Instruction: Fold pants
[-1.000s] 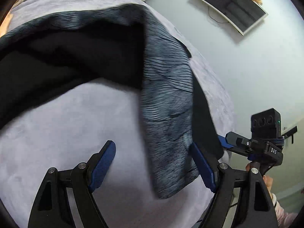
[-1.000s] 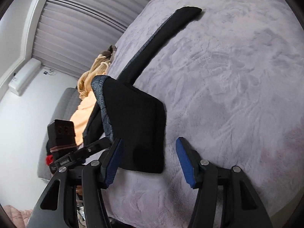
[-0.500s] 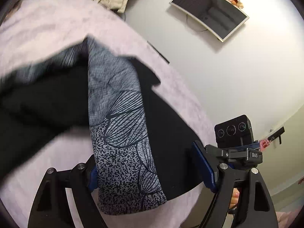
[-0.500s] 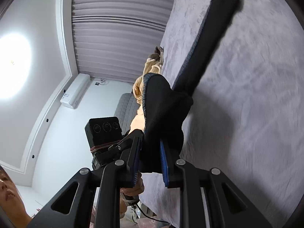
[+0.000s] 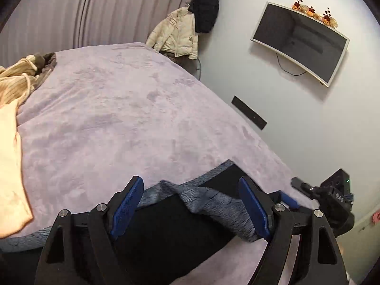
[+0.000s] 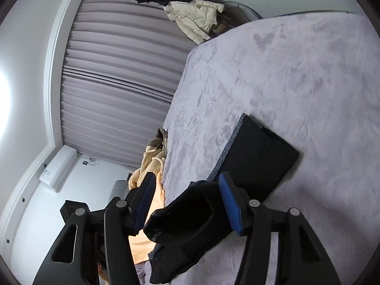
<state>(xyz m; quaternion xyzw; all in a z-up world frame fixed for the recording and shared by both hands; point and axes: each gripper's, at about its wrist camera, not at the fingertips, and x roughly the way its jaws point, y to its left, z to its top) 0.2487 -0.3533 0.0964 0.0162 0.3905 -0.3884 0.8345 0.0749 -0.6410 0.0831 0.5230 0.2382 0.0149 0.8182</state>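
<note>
My bed fills most of the left wrist frame under a plush lilac cover, its nap brushed into darker and lighter patches. The pants, black with a grey-blue patterned side, lie on it along the bottom of the frame, one end reaching toward the lower right. A heap of cream and peach clothes sits on the cover at the left edge. In the right wrist frame the pants lie at centre, the clothes at the bed's left edge
</note>
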